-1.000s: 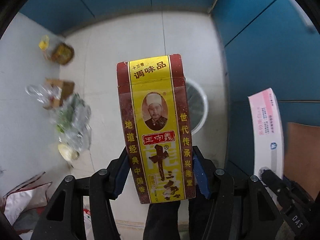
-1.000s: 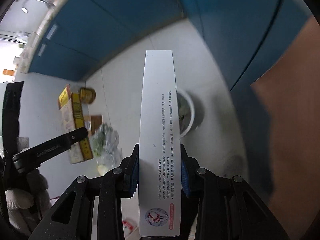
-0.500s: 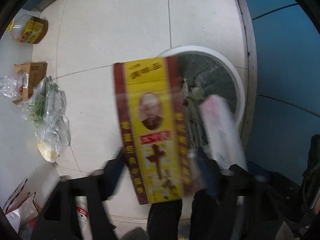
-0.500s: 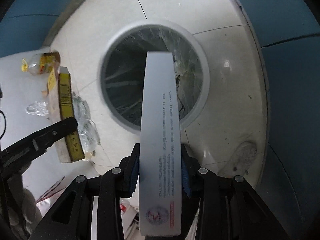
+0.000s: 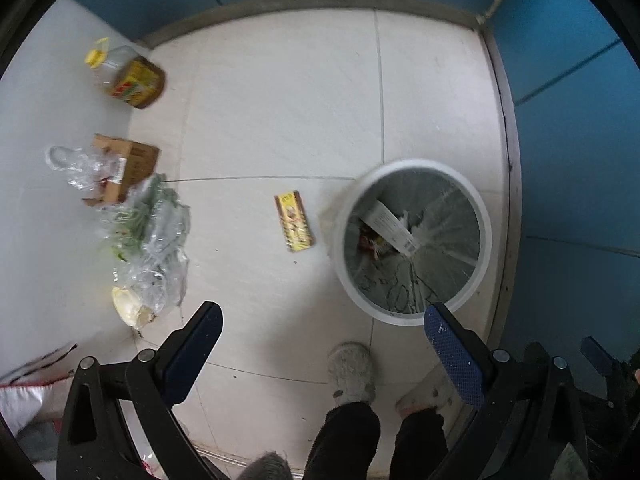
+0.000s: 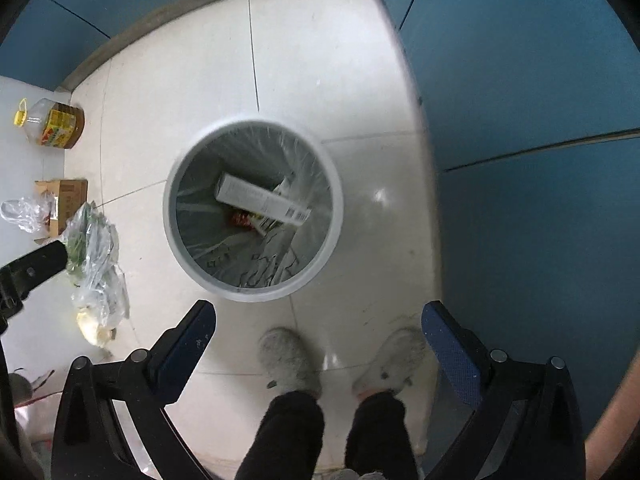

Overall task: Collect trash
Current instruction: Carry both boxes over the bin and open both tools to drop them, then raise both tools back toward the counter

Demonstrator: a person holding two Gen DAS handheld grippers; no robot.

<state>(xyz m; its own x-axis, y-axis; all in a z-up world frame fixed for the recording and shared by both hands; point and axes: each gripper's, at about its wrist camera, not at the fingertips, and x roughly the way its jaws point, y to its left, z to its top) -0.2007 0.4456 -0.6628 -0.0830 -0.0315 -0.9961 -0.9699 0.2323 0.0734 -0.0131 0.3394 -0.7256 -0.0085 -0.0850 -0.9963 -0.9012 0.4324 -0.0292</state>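
A round white trash bin [image 5: 486, 236] [image 6: 336, 216] with a clear liner stands on the tiled floor. A long white box [image 6: 262, 199] [image 5: 394, 228] lies inside it on other trash. A yellow-and-red spice box [image 5: 294, 222] shows to the left of the bin, below the left gripper; whether it is in the air or on the floor, I cannot tell. My left gripper [image 5: 324, 338] is open and empty, high above the floor. My right gripper [image 6: 318, 332] is open and empty above the bin's near edge.
On the left lie a clear plastic bag with greens [image 5: 146, 236] [image 6: 94, 252], a brown carton [image 5: 126, 166] [image 6: 62, 196] and an oil bottle [image 5: 128, 76] [image 6: 52, 124]. Blue walls [image 6: 520, 120] close the right and back. The person's slippered feet [image 6: 290, 362] stand below the grippers.
Both grippers opened. The white box dropped from the right gripper into the bin. The spice box left the left gripper and now shows beside the bin.
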